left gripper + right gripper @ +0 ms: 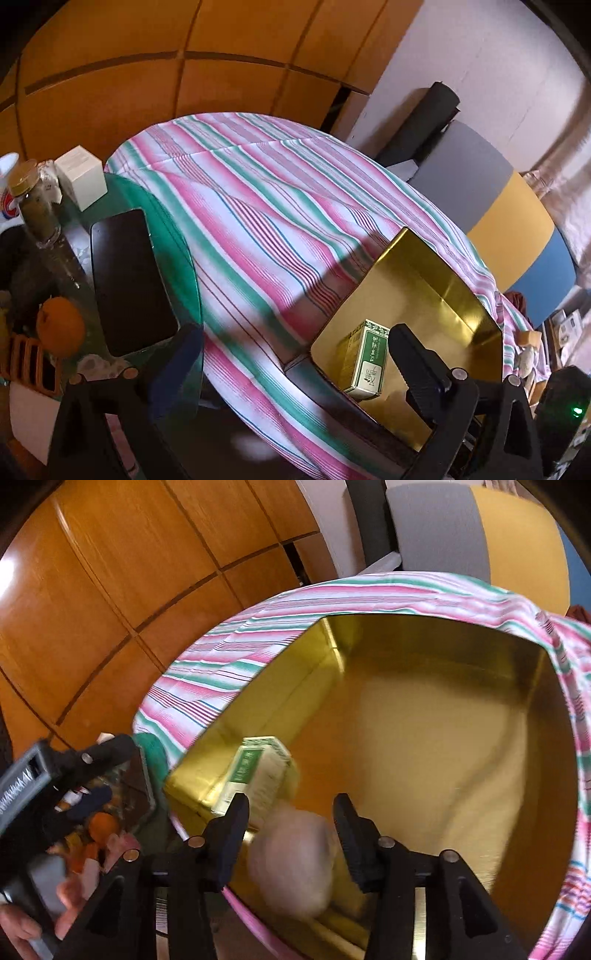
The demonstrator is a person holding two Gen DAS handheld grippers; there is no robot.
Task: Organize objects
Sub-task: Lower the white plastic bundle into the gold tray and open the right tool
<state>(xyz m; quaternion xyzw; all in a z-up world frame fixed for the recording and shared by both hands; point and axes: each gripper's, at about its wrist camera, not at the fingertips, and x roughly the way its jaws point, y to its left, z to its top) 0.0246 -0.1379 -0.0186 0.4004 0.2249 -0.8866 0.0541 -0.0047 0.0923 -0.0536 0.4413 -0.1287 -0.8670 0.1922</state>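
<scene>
A gold tin tray (424,280) lies on the pink, green and white striped cloth (258,206). A small green and white box (365,362) stands in its near corner. My left gripper (291,354) is open and empty, above the cloth just left of the tray. In the right wrist view my right gripper (291,812) is open over the tray (443,720). A blurred pale pinkish round object (291,860) sits between and below its fingers, at the tray's near rim; I cannot tell whether they touch it. The green box (258,771) lies just beyond it.
A green glass side table (173,236) at the left carries a dark tablet (129,280), an orange (61,325), a white box (79,177) and a gold-lidded jar (33,206). Wooden panels (184,74) stand behind. Grey, yellow and blue panels (517,218) stand at the right.
</scene>
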